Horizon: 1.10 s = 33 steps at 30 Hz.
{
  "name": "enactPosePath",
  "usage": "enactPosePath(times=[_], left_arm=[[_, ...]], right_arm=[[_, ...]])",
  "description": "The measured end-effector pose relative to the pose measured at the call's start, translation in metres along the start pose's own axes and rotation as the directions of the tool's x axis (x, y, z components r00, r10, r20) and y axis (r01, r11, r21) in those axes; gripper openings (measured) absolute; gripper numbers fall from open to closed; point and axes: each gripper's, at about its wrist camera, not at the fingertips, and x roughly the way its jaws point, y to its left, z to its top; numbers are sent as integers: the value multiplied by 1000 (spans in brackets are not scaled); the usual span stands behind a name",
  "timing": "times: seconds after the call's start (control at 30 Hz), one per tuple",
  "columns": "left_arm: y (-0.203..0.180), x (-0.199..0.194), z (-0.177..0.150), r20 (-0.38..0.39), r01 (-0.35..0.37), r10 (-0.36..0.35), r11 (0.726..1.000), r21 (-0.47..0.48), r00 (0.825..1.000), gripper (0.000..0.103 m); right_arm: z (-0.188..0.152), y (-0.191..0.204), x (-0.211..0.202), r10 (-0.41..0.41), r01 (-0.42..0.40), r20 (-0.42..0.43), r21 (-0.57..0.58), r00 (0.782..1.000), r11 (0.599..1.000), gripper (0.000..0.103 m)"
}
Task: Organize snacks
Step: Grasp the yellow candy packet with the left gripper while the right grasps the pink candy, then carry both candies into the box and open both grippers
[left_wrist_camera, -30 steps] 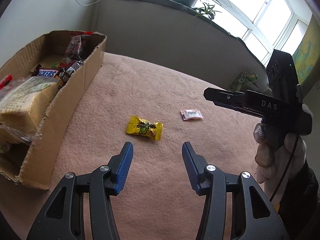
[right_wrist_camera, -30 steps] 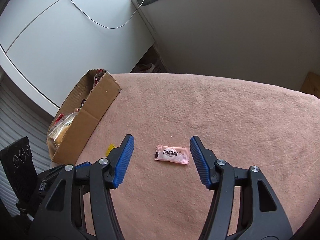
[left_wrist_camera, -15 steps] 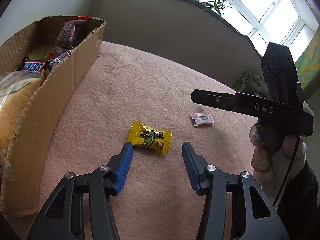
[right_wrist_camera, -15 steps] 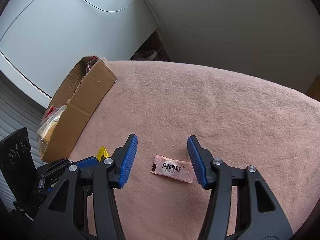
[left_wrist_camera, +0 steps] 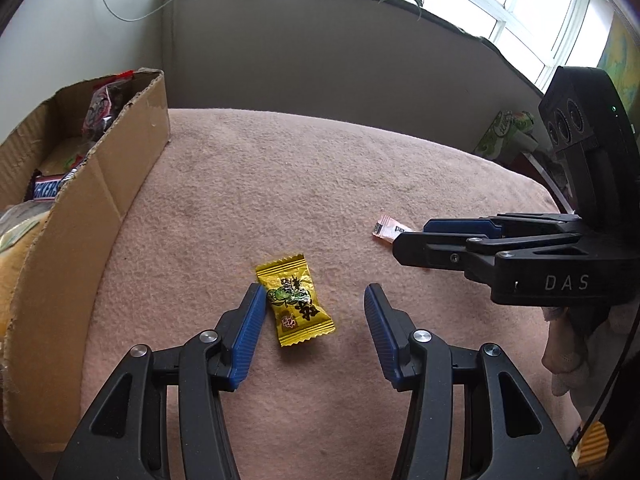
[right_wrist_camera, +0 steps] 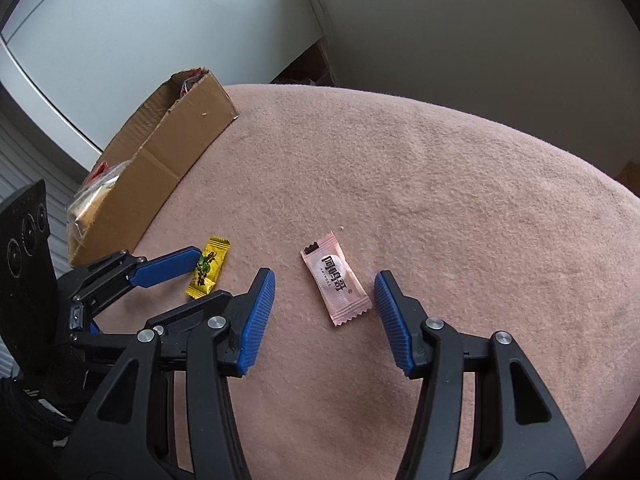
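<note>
Both claws are being brought lower and closer than a second ago, so that each sweet, then lying ahead of the blue pads, is now being framed by them. The left claw (left_wrist_camera: 314, 316) is being held apart around the crinkled yellow foil sweet wrapper (left_wrist_camera: 295, 302), its left pad just beside the wrapper's edge and its right pad well clear, with no pinch seen. The right claw (right_wrist_camera: 324, 304) is likewise being held apart over the flat pale pink sachet with dark lettering (right_wrist_camera: 337, 279), nearer its right pad but not being pressed. Both sweets are lying on the fuzzy pink cloth covering the desk (right_wrist_camera: 440, 200), presumably because they are being kept for the open brown cardboard box (left_wrist_camera: 100, 200), where other snacks are already being stored.
</note>
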Motion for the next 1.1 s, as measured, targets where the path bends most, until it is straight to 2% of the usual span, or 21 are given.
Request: enactPosePath(times=[0.07,0.17,0.27,0.33,0.37,0.6,0.77,0.9,1.1], left_arm=[[1,2,2,3,-4,4,1000,2,1000,50],[2,3,0,4,-11,11,1000,9,1000,48],[-1,3,-5,11,-37,37,999,29,999,37],[1,3,-6,16,-49,48,998,37,999,29],[4,1,-4,18,-54,53,998,40,998,25],[10,-9,-10,28,-34,33,999,31,999,25],[12,-22,-12,58,-19,18,1000,15,998,25],[16,-39,-18,94,8,-6,1000,-27,996,25],[23,-69,-33,165,56,-41,994,-89,985,25]], right_arm=[[-1,5,0,-38,39,5,-17,999,999,54],[-1,11,1,-111,112,12,-45,994,993,43],[-2,13,1,-155,155,15,-61,988,986,34],[-3,13,0,-187,188,19,-65,982,980,24],[-3,13,0,-199,200,21,-68,980,977,22],[-18,23,-7,-257,260,49,-91,965,961,20],[-39,24,-28,-224,225,119,2,967,974,20],[-58,35,-52,-225,216,203,65,953,974,20],[-79,56,-86,-187,156,301,123,935,980,20]])
